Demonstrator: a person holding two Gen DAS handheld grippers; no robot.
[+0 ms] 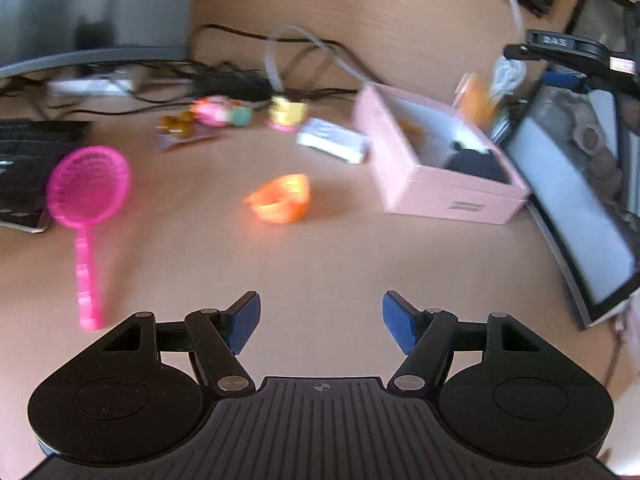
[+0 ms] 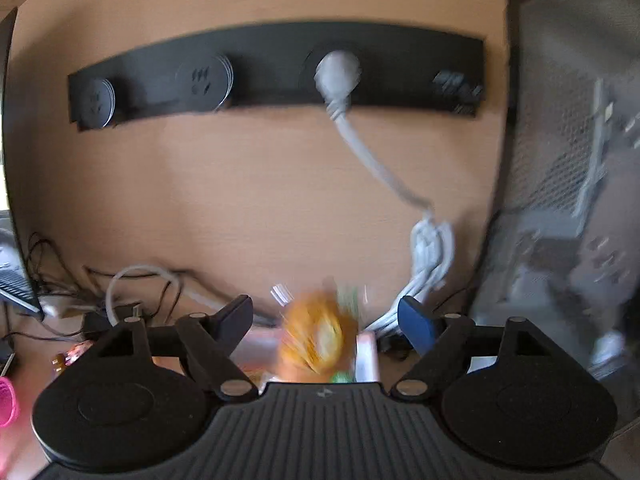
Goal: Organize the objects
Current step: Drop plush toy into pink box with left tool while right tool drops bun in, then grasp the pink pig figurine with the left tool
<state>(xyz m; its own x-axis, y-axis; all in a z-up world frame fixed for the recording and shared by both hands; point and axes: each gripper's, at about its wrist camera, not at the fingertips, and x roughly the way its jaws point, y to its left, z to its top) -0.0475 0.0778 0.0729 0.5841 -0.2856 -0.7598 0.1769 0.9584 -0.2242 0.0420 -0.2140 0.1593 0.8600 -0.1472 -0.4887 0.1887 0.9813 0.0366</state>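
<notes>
My left gripper (image 1: 322,304) is open over bare desk, nothing between its blue pads. Ahead of it lie an orange toy bowl (image 1: 282,198) and, to the left, a pink toy racket (image 1: 86,208). A pink box (image 1: 440,196) stands open at the right with a dark object (image 1: 476,164) inside. Small toys (image 1: 220,114), a yellow cup (image 1: 286,112) and a white carton (image 1: 334,140) sit further back. My right gripper (image 2: 324,312) is open, and a blurred orange packet (image 2: 316,340) hangs loose between its fingers, clear of the pads. The same packet (image 1: 476,98) shows above the box's far side.
A screen (image 1: 580,208) leans at the right of the box and a black keyboard (image 1: 24,168) lies at the left. Tangled cables (image 1: 240,76) run along the back. A black socket strip (image 2: 280,76) with a grey plug (image 2: 338,72) is on the wall, beside a computer tower (image 2: 568,160).
</notes>
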